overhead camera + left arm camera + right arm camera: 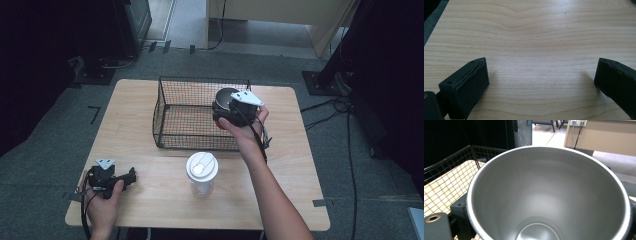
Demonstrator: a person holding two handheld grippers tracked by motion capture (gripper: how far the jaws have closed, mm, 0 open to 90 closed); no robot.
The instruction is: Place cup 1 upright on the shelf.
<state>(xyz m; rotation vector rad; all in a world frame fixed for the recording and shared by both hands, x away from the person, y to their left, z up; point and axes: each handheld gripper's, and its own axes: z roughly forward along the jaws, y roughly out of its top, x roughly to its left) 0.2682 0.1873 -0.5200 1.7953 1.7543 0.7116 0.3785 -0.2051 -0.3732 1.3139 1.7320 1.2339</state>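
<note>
A metal cup (226, 95) with a silver inside is held above the right end of a black wire basket (165, 120). My right gripper (221, 111) is shut on it. In the right gripper view the cup (549, 195) opens toward the camera, one finger (459, 212) sits against its left wall, and the basket's mesh (446, 182) lies below to the left. My left gripper (131, 176) rests at the table's front left, held by a hand. Its jaws stand wide apart over bare wood, so the left gripper (541, 82) is open with nothing in it.
A clear jar with a white lid (201, 172) stands upright near the front middle of the wooden table (280, 190), just in front of the basket and beside my right forearm. Cables and dark stands lie on the floor to the right.
</note>
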